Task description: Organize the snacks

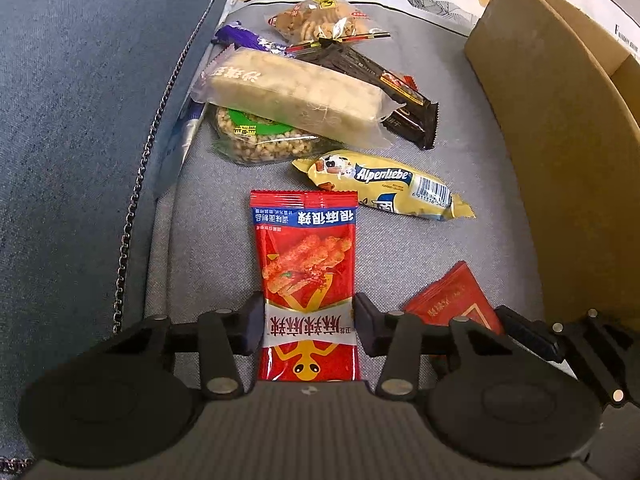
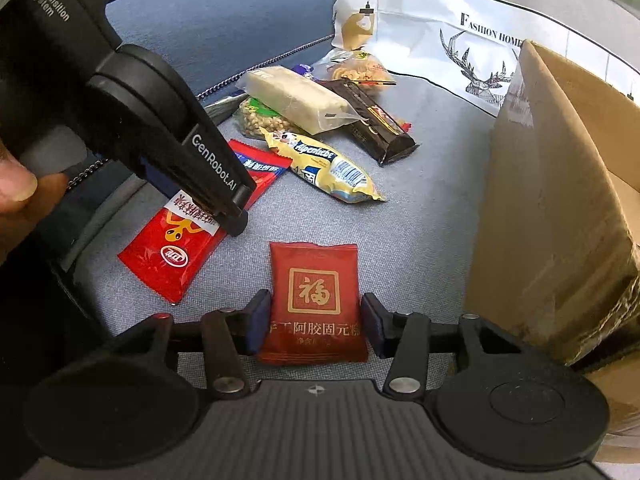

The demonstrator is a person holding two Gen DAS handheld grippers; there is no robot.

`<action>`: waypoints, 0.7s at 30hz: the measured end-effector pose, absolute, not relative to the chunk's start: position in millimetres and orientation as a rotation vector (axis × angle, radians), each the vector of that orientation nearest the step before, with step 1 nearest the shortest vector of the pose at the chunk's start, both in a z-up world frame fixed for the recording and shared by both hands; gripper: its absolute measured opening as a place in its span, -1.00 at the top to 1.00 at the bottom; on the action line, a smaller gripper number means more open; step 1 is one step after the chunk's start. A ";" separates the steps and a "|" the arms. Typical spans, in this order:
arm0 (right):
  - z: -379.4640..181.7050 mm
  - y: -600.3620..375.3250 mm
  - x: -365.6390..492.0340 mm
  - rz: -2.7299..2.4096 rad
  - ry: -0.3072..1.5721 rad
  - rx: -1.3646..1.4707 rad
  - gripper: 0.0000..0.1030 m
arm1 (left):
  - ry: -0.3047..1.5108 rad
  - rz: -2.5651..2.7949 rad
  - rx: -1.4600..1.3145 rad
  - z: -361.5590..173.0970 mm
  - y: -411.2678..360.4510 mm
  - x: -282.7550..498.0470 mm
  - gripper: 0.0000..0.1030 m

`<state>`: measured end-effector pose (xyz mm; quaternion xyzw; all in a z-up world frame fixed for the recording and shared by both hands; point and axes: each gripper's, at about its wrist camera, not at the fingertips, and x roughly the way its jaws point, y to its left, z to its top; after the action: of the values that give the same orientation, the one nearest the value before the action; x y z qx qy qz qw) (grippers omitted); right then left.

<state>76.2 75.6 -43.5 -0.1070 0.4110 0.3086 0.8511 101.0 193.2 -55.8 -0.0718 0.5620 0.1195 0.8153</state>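
Snacks lie on a grey sofa seat. My left gripper (image 1: 309, 320) straddles a bright red spicy snack packet (image 1: 306, 264); its pads touch both edges, closed on it. The packet also shows in the right wrist view (image 2: 180, 240) under the left gripper (image 2: 236, 216). My right gripper (image 2: 314, 320) straddles a dark red pouch (image 2: 314, 300) with a gold character, jaws at its sides with small gaps. That pouch shows in the left wrist view (image 1: 456, 300). A yellow Alpenliebe pack (image 1: 384, 184) lies beyond.
A pile farther back holds a pale rice bar (image 1: 296, 92), a puffed-grain pack (image 1: 256, 140), a dark brown bar (image 1: 384, 88), a biscuit bag (image 1: 320, 20) and a purple wrapper (image 1: 244, 38). A cardboard box (image 1: 560, 128) stands on the right. The sofa arm (image 1: 80, 120) rises on the left.
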 end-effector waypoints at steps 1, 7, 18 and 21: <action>-43.3 76.2 75.4 0.648 0.860 -0.228 0.06 | 1.196 0.255 -0.155 -55.3 193.1 100.5 0.02; -40.3 76.2 70.1 0.648 0.831 -0.240 0.10 | 1.141 0.250 -0.181 -45.1 194.4 91.1 0.04; -23.7 67.6 62.5 0.644 0.765 -0.218 0.10 | 1.041 0.226 -0.193 -27.1 189.7 76.2 0.05; -18.4 64.6 60.9 0.645 0.741 -0.210 0.10 | 1.003 0.219 -0.190 -21.9 188.1 73.2 0.05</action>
<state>60.9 64.6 -18.4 -0.1004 0.3549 0.3090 0.8766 73.2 188.1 -21.9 -0.0907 0.4791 0.1048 0.8667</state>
